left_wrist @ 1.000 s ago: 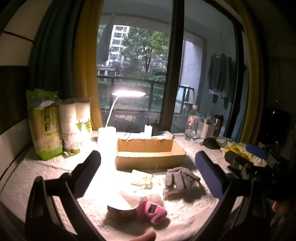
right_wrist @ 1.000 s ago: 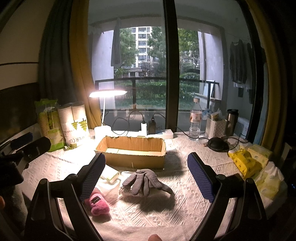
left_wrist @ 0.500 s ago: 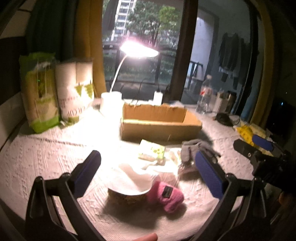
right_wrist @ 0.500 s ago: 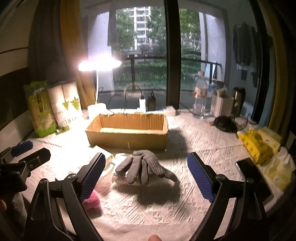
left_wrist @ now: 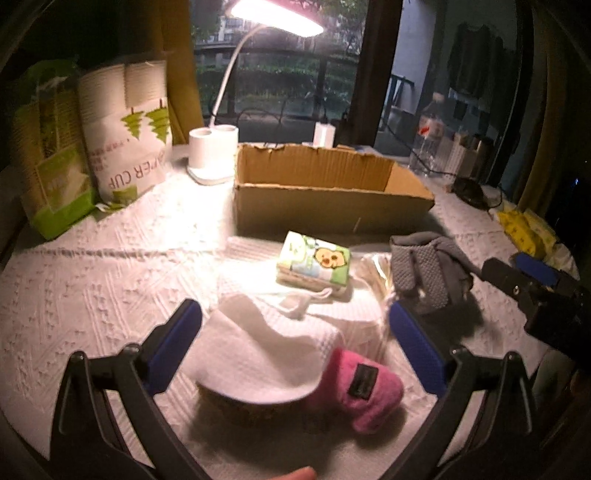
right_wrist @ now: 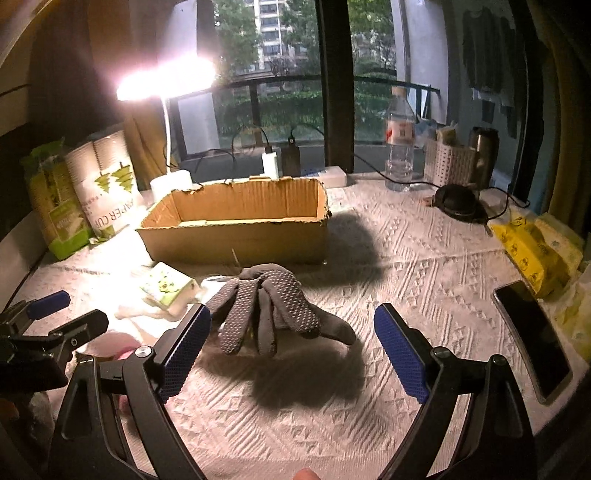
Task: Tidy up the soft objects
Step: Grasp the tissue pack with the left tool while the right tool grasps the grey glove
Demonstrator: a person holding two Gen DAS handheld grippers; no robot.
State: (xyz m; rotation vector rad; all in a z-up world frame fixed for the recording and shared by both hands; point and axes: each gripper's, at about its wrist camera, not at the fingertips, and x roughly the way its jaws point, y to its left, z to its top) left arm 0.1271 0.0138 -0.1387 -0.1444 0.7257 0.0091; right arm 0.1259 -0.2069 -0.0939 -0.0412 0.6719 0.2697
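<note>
White patterned cloth (right_wrist: 424,266) is spread over the desk, and a bright lamp (left_wrist: 273,14) is lit by the dark window. Both pairs of fingers are spread wide, and nothing is held by either one.

Between the fingers of the left gripper (left_wrist: 295,347), a white cloth (left_wrist: 258,354) is draped over a bowl (left_wrist: 240,404), and a pink fuzzy mitten (left_wrist: 360,387) is tucked just beside it, nearer the right finger. Past the fingertips, a small tissue pack (left_wrist: 314,264) with a cartoon chick is seen, and a cardboard box (left_wrist: 325,192) is set farther on.

Between the fingers of the right gripper (right_wrist: 291,347), a gray dotted glove (right_wrist: 273,308) is laid in a loose heap on the desk, closer to the left finger. Beyond the right finger, a black phone (right_wrist: 532,336) is laid flat.
</note>
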